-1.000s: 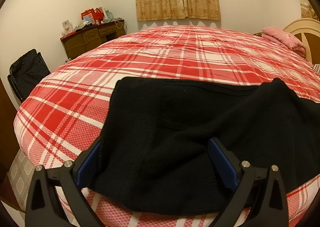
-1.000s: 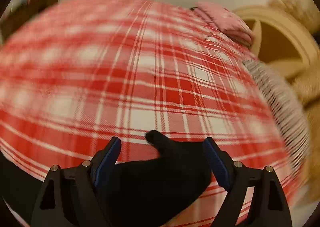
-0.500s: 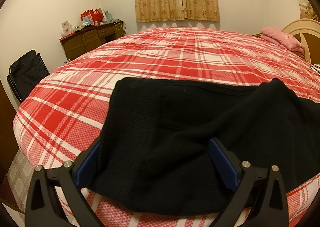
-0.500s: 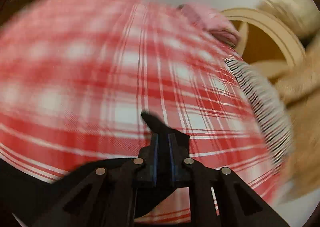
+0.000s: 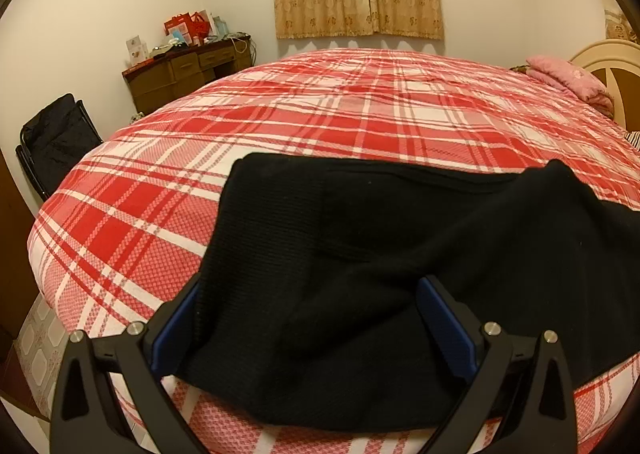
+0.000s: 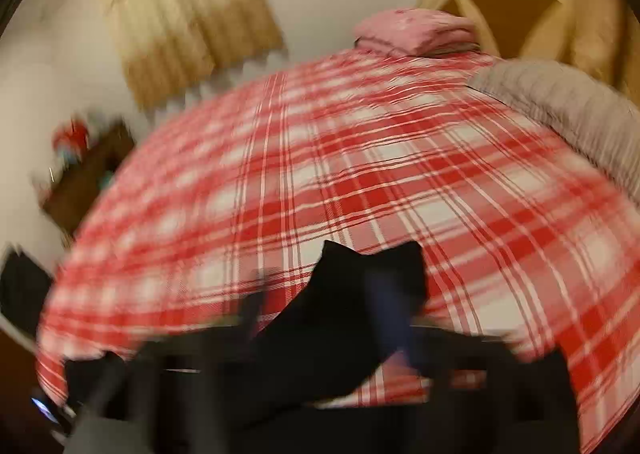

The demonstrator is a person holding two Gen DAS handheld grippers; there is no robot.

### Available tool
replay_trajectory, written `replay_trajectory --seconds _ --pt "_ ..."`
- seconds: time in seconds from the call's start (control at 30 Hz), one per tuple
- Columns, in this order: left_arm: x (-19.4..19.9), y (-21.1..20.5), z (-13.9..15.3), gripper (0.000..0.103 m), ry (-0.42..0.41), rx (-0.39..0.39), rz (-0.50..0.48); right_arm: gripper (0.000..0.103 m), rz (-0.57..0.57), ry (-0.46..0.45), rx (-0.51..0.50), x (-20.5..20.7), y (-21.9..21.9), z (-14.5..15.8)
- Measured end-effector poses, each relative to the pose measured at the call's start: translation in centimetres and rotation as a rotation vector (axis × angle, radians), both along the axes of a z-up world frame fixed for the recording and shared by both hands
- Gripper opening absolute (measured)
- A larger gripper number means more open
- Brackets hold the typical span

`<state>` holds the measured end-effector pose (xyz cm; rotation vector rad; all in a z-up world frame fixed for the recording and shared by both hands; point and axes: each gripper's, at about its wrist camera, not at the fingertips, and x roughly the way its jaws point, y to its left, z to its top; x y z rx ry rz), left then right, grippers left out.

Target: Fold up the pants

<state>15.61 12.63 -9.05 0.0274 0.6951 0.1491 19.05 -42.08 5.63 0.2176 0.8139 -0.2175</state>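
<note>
Right tongs (image 6: 320, 318) have swung up, opening off the black pants (image 5: 400, 254); left tongs (image 5: 308, 318) gape, gripping nothing.

A bed (image 5: 320, 125) under a red-and-white plaid cover carries everything. Black pants (image 5: 380, 262) lie spread flat on its near edge at 6 o'clock, one corner humped up at 3 o'clock. A folded pink blanket (image 5: 568, 81) sits at 2 o'clock by the headboard. A striped cloth (image 6: 568, 113) lies at the 3 o'clock edge.
</note>
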Motion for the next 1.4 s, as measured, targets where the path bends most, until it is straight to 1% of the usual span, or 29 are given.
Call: replay_trajectory --seconds 0.03,0.07,0.1,0.13,0.2,0.23,0.27,0.33,0.37,0.4,0.43,0.47,0.5,0.53,0.6,0.67,0.77,0.8,0.87,0.93,1.0,1.1,1.17,1.2,1.23,1.3,1.33,1.37,1.4 --pt "0.0 0.0 0.0 0.103 -0.002 0.001 -0.002 0.086 0.013 0.033 -0.063 1.4 0.9 -0.3" --pt "0.0 0.0 -0.1 0.103 -0.004 0.002 -0.003 0.086 0.020 0.079 -0.154 3.2 1.9 -0.7" --pt "0.0 0.0 -0.1 0.103 -0.006 0.004 -0.003 0.086 0.021 0.122 -0.213 4.3 2.7 -1.1" --pt "-0.1 0.0 -0.1 0.103 -0.006 0.004 -0.004 0.086 0.039 0.200 -0.279 6.1 3.5 -2.2" --pt "-0.1 0.0 -0.1 0.103 -0.007 0.004 -0.006 0.086 0.077 0.334 -0.357 8.7 4.3 -4.4" --pt "-0.1 0.0 -0.1 0.103 -0.008 0.004 -0.007 0.086 0.096 0.401 -0.415 10.0 5.0 -5.8" --pt "-0.1 0.0 -0.2 0.103 -0.010 0.005 -0.008 0.086 0.108 0.448 -0.467 10.6 5.5 -6.8" --pt "0.0 -0.1 -0.2 0.103 -0.011 0.005 -0.009 0.086 0.117 0.535 -0.616 11.6 6.4 -8.7" --pt "0.0 -0.1 -0.2 0.103 -0.011 0.005 -0.009 0.082 0.110 0.583 -0.711 12.2 6.7 -10.0" --pt "-0.1 -0.1 -0.2 0.103 -0.011 0.006 -0.010 0.075 0.103 0.613 -0.755 12.3 6.7 -10.6" --pt "-0.1 -0.1 -0.2 0.103 -0.012 0.007 -0.012 0.052 0.094 0.656 -0.785 12.6 6.6 -11.5" --pt "-0.1 -0.1 -0.2 0.103 -0.014 0.007 -0.014 0.020 0.086 0.691 -0.774 12.5 6.2 -11.9" --pt "-0.2 -0.1 -0.2 0.103 -0.016 0.008 -0.016 0.010 0.075 0.723 -0.729 12.4 5.7 -12.2" --pt "-0.2 -0.1 -0.2 0.103 -0.016 0.008 -0.017 0.008 0.065 0.726 -0.713 12.3 5.4 -12.1" --pt "-0.2 -0.1 -0.2 0.103 -0.018 0.007 -0.019 0.008 0.049 0.678 -0.697 11.5 5.2 -10.8" --pt "-0.3 -0.1 -0.2 0.103 -0.021 0.007 -0.019 0.007 0.010 0.562 -0.611 10.3 4.5 -7.8" --pt "-0.4 -0.1 -0.2 0.103 -0.026 0.007 -0.016 0.006 -0.030 0.307 -0.382 6.3 2.7 -2.0" --pt "-0.4 -0.2 -0.2 0.103 -0.027 0.007 -0.015 0.006 -0.036 0.242 -0.332 5.1 2.3 -0.8" --pt "-0.4 -0.1 -0.2 0.103 -0.028 0.005 -0.012 0.006 -0.058 0.084 -0.165 0.9 0.3 2.5" --pt "-0.5 -0.1 -0.2 0.103 -0.029 0.002 -0.012 0.006 -0.091 -0.018 -0.040 -2.3 -1.0 3.5" --pt "-0.5 -0.1 -0.3 0.103 -0.032 0.004 -0.011 0.006 -0.125 -0.075 0.028 -5.3 -1.6 3.4" --pt "-0.4 -0.1 -0.2 0.103 -0.030 0.007 -0.007 0.007 -0.101 -0.115 0.054 -8.0 -1.2 2.1" --pt "-0.3 -0.1 -0.2 0.103 -0.028 0.006 -0.006 0.007 -0.080 -0.125 0.125 -8.9 -1.3 1.0" --pt "-0.3 -0.1 -0.2 0.103 -0.028 0.008 -0.008 0.007 -0.066 -0.133 0.188 -9.2 -1.1 0.1" --pt "-0.3 -0.1 0.0 0.103 -0.026 0.011 -0.009 0.008 -0.055 -0.134 0.229 -9.2 -0.8 -0.5" --pt "-0.4 -0.1 0.6 0.102 -0.019 0.000 -0.019 0.027 -0.029 -0.122 0.281 -8.5 0.3 -2.0" --pt "-0.6 -0.2 1.5 0.102 -0.027 -0.029 -0.051 0.057 -0.009 -0.127 0.301 -8.2 1.0 -2.7" --pt "-1.0 -0.5 2.5 0.102 -0.048 -0.053 -0.084 0.075 0.005 -0.141 0.318 -8.2 1.4 -3.2" --pt "-1.3 -0.8 3.2 0.102 -0.064 -0.063 -0.105 0.076 0.017 -0.154 0.337 -8.1 2.0 -3.8"
